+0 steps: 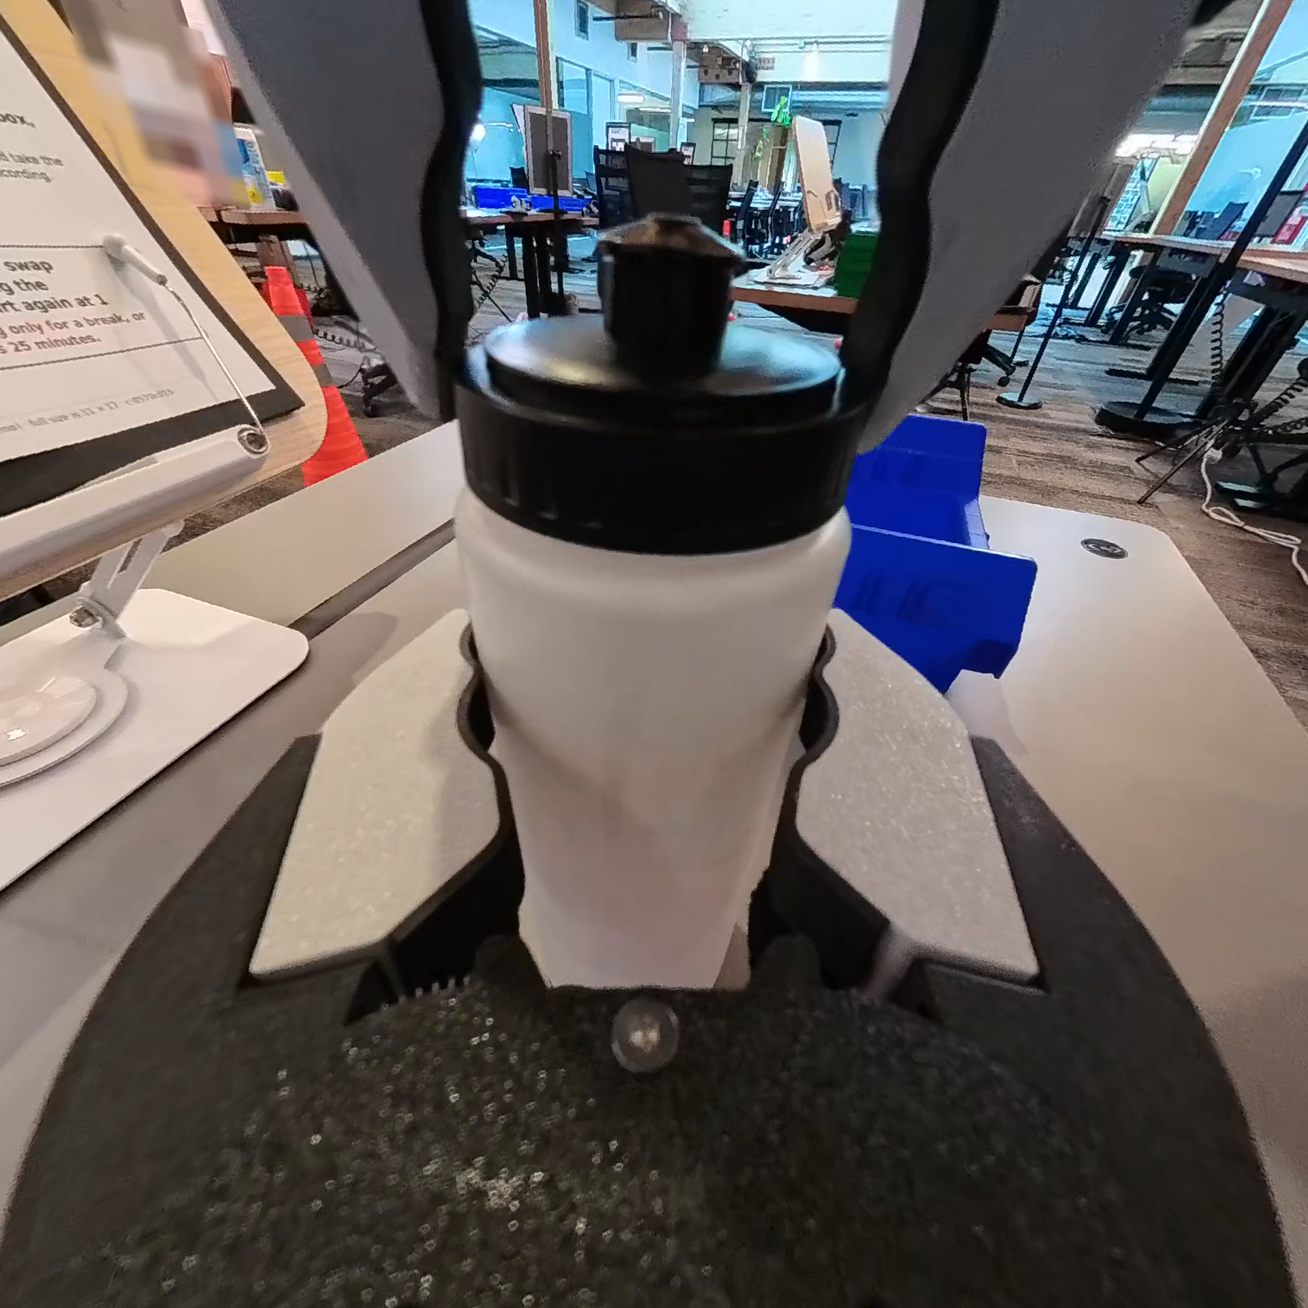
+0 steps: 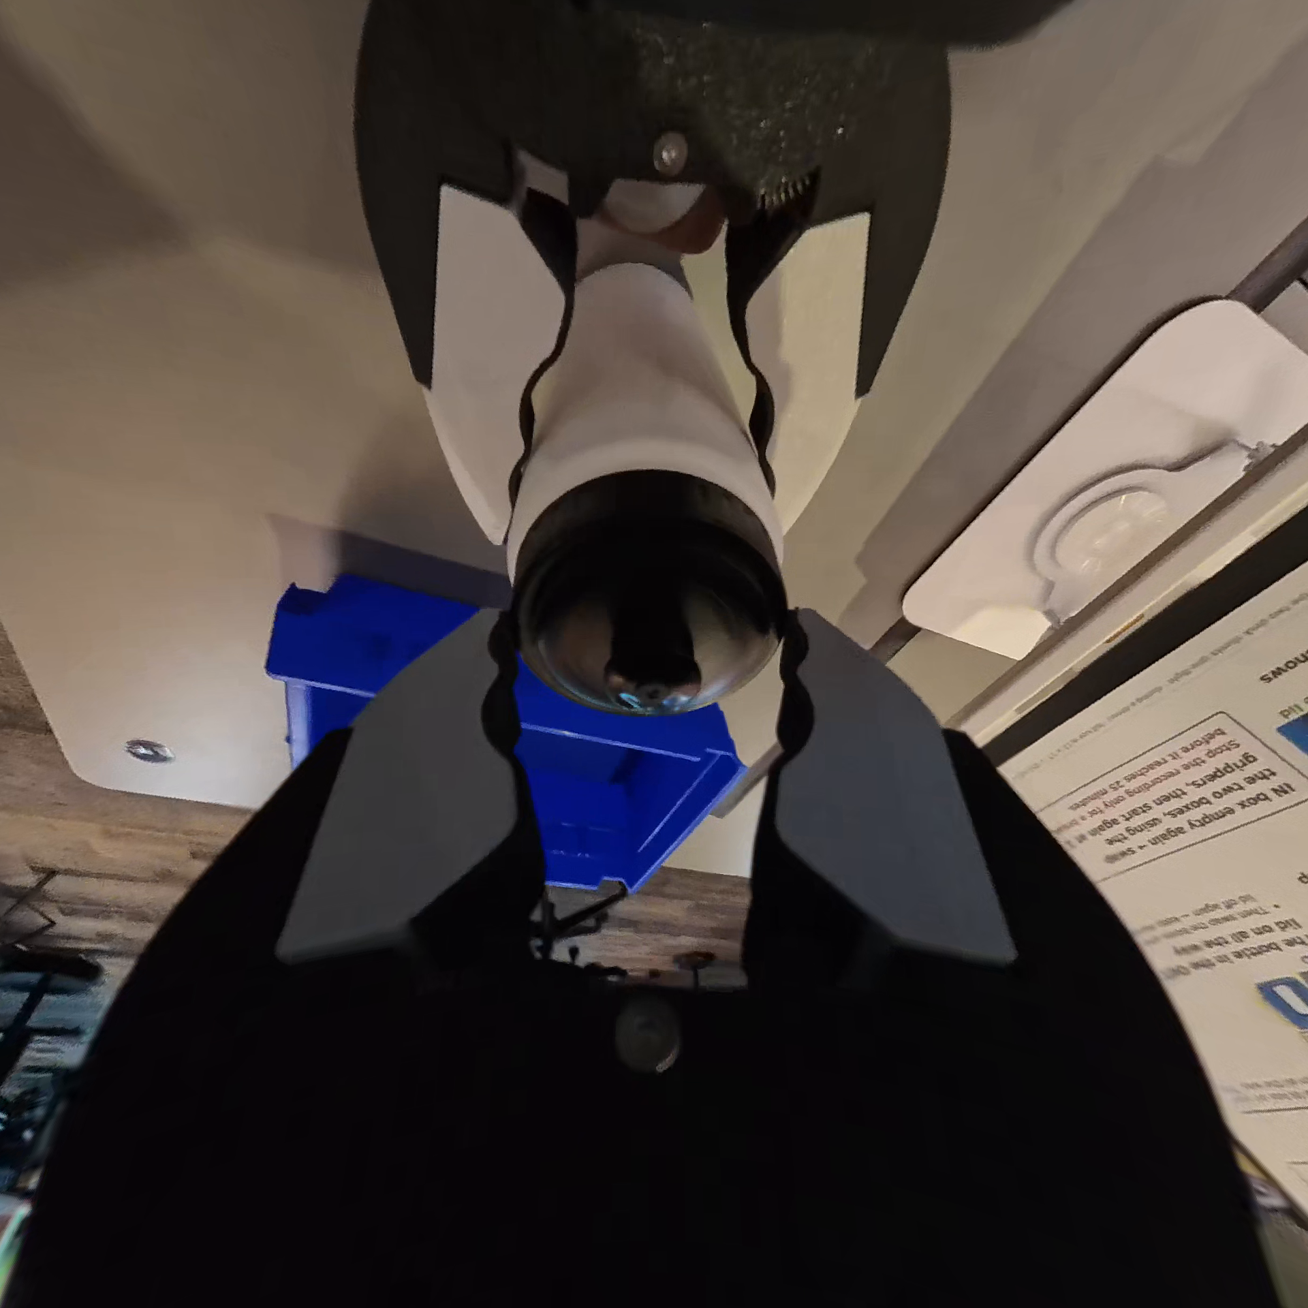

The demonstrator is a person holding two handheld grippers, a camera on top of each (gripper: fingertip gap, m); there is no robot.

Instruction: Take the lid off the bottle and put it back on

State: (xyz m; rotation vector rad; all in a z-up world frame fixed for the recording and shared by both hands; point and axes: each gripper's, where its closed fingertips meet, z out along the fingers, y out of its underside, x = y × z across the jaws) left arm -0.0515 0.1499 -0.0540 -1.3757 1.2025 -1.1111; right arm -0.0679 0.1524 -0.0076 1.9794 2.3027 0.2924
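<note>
A white bottle [image 1: 651, 708] with a black screw lid [image 1: 651, 460] and a black spout stands upright above the table. My left gripper [image 1: 647, 658] is shut on the bottle's body, a pad pressed against each side. It shows at the top of the right wrist view [image 2: 640, 495], clamping the bottle [image 2: 637, 396]. My right gripper [image 2: 647, 630] comes from above, and its fingertips [image 2: 504, 637] press on the sides of the lid [image 2: 647, 587]. In the left wrist view its black pads [image 1: 453, 368] touch the lid's rim on both sides.
A blue bin [image 1: 927, 566] lies on the white table [image 1: 1132, 708] just behind the bottle, to the right. A framed instruction sheet [image 1: 106, 283] on a white stand [image 1: 177, 672] is at the left. An orange cone [image 1: 325, 425] stands on the floor beyond.
</note>
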